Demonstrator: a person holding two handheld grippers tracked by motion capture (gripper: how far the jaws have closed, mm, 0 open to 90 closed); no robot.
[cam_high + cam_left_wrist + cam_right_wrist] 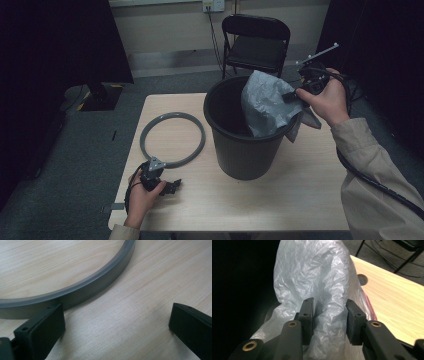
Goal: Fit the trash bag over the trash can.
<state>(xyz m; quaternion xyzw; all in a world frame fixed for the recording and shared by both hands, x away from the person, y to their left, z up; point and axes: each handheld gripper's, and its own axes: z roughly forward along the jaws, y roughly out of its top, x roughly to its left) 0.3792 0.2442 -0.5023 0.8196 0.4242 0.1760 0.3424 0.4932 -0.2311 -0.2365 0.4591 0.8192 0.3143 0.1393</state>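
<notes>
Right gripper (329, 315) is at the far-right rim of the black bin (242, 150), jaws partly closed with a fold of the grey plastic bin liner (267, 107) between them; the pads look to be pinching the film, bunched up between the two jaws in the right gripper view. The liner is crumpled, half inside the bin and half draped over its right rim, with a corner hanging outside. Bin stands upright on the wooden table (300, 195), right of centre. Left gripper (117, 322) rests low on the table near the front-left edge, jaws spread wide with nothing between them, just beside the grey retaining ring (172, 140), which lies flat left of the bin.
</notes>
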